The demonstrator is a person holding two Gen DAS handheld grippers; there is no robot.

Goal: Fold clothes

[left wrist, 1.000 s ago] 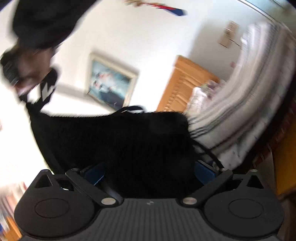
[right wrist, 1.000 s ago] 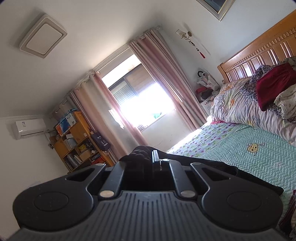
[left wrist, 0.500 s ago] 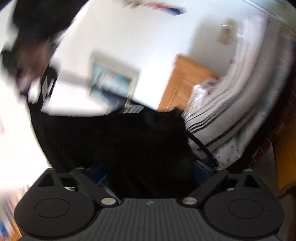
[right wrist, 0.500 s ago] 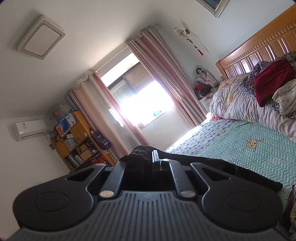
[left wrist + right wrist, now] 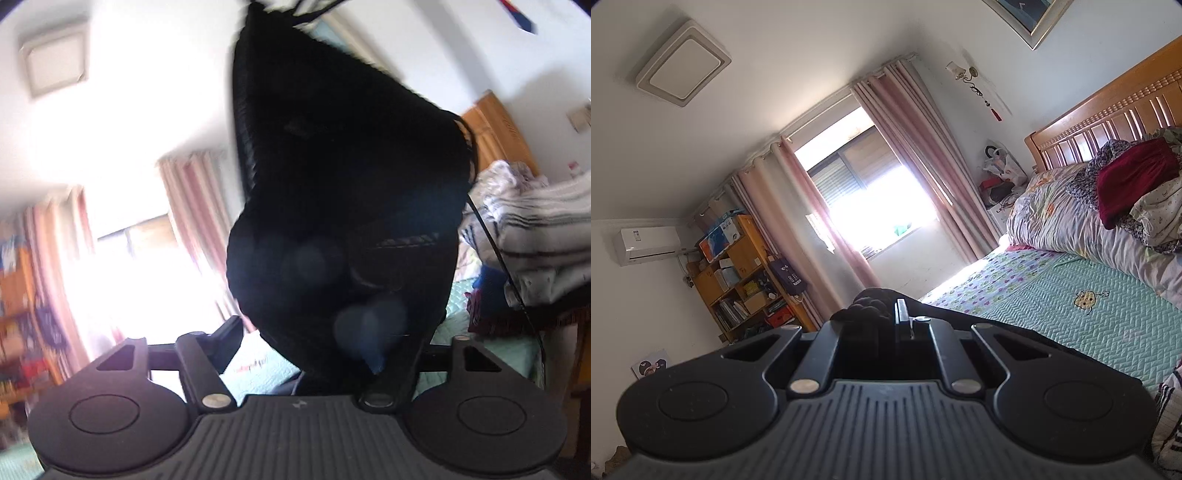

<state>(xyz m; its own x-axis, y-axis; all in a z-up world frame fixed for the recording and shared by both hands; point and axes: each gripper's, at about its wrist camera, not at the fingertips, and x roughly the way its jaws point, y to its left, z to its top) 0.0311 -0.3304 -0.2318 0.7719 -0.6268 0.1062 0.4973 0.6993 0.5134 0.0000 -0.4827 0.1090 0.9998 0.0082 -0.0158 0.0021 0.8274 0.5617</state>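
A black knitted garment hangs in the air and fills the middle of the left wrist view, with thin black straps at its top and right side. My left gripper points up at it; its arms stand wide apart, and the cloth hides the fingertips, so any hold on it is hidden. My right gripper is shut on a bunched edge of the same black garment, which trails off to the right over the bed.
The bed has a green quilted cover and a wooden headboard. A heap of clothes with a dark red piece lies on the bedding. A striped white blanket hangs at the right. Curtains and a bright window stand behind.
My left gripper has swung round from the wall with the picture toward the window and ceiling. The black garment now hangs tall in front of it instead of spread wide. The right gripper has barely moved.
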